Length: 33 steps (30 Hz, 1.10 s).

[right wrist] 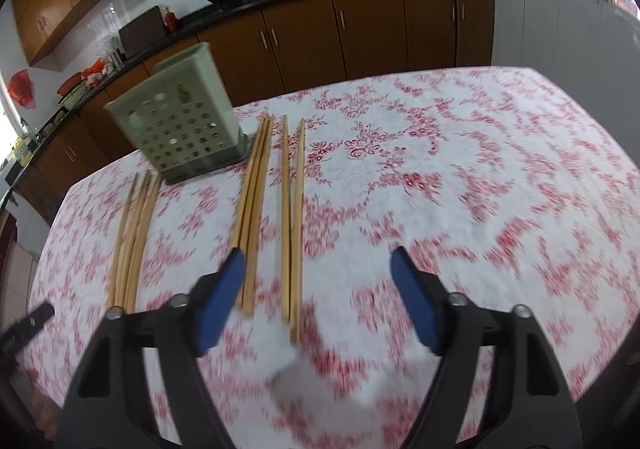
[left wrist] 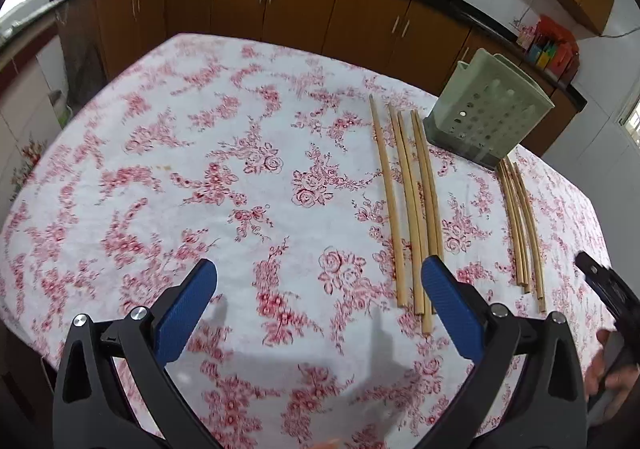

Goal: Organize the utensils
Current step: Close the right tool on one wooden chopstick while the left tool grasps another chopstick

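Several wooden chopsticks lie in groups on the floral tablecloth. In the left wrist view one group (left wrist: 408, 205) lies ahead right of my open, empty left gripper (left wrist: 320, 281), another group (left wrist: 522, 225) farther right. A pale green perforated utensil holder (left wrist: 486, 117) stands behind them. In the right wrist view the holder (right wrist: 180, 125) stands far left, with a left group (right wrist: 134, 241), a middle group (right wrist: 252, 217) and a pair (right wrist: 292, 221). My right gripper (right wrist: 318, 273) is open and empty, hovering over the pair's near ends.
The table (left wrist: 200, 169) is covered in a red-and-white floral cloth. Brown kitchen cabinets (left wrist: 280, 13) with a black counter run behind it. The right gripper's tip (left wrist: 600, 281) shows at the left view's right edge. The right wrist view is motion-blurred.
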Motion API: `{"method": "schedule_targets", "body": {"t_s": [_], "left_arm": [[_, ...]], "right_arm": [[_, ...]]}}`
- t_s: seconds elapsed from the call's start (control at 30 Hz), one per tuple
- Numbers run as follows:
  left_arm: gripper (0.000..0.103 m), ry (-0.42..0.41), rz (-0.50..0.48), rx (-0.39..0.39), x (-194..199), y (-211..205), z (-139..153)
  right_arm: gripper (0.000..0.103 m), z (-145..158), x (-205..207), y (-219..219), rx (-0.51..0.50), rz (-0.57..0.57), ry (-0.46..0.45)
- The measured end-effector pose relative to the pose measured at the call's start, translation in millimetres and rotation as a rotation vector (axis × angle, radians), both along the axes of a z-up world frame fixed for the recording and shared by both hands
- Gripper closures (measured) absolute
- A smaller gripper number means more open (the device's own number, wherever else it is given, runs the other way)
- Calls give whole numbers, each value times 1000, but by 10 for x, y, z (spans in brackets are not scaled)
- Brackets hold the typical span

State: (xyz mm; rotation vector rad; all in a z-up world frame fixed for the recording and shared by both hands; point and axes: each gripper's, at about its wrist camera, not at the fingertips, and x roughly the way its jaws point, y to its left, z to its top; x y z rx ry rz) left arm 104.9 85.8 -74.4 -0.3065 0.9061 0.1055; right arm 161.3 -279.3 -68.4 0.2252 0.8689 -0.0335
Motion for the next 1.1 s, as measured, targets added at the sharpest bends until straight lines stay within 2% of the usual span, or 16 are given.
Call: {"method": "schedule_targets", "body": {"t_s": [0.17, 0.33, 0.43, 0.5, 0.7, 0.8, 0.93, 1.1], "left_arm": [[2, 4, -24, -23, 165, -2, -72], [5, -3, -58, -14, 288, -64, -87], [17, 0, -71, -11, 380, -70, -119], [27, 7, -84, -8, 437, -97, -151], [45, 22, -136, 18, 583, -227, -219], [52, 31, -171, 25, 683, -328, -246], [55, 39, -201, 37, 790, -448, -271], [78, 56, -214, 112, 862, -548, -330]], "right_arm": [[68, -192, 442, 74, 4, 33, 79], [79, -405, 669, 139, -20, 50, 129], [84, -418, 678, 181, -60, 58, 110], [94, -433, 668, 189, -96, 61, 96], [95, -456, 627, -166, -84, -46, 79], [95, -467, 615, -268, -76, -54, 81], [95, -472, 576, -253, -99, -45, 73], [95, -457, 572, -198, -112, -30, 62]]}}
